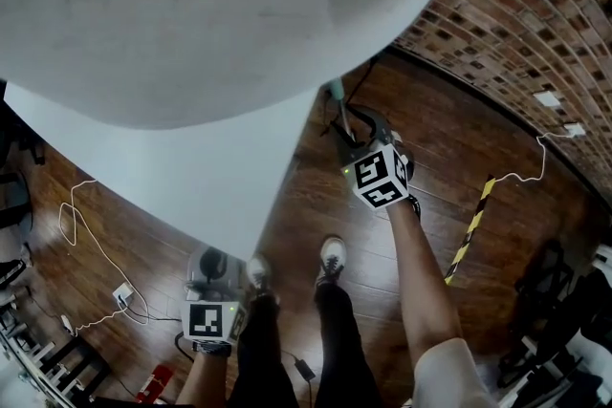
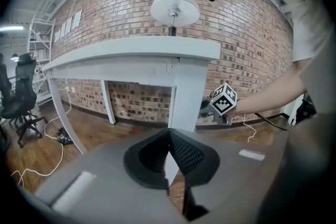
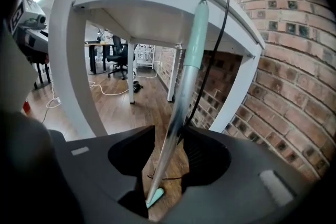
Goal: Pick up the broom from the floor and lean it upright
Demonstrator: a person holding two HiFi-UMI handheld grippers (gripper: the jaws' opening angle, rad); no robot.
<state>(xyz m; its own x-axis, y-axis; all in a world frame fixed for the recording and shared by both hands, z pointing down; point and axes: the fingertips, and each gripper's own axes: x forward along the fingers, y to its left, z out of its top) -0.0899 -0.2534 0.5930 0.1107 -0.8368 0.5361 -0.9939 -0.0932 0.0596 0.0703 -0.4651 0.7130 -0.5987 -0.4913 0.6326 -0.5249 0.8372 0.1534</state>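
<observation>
The right gripper is released: its jaws stand wide apart and do not clamp anything. The broom stands between them, its shaft rising steeply from below the jaws and tilting away from the gripper and to its right. There is clear space between the shaft and the left jaw, while the shaft passes just beside the tip of the right jaw. The mint-green grip at the top reaches the edge of the white table ahead of and above the gripper and seems to lean there. The broom's mint-green lower end sits on the wooden floor beneath the jaws. A black cable hangs just beyond the shaft, and the brick wall is on the gripper's right.

The left gripper is clenched on nothing, its jaw tips together. It is held well apart from the broom, pointing at a table leg. The right gripper's marker cube shows ahead of it and to its right.
</observation>
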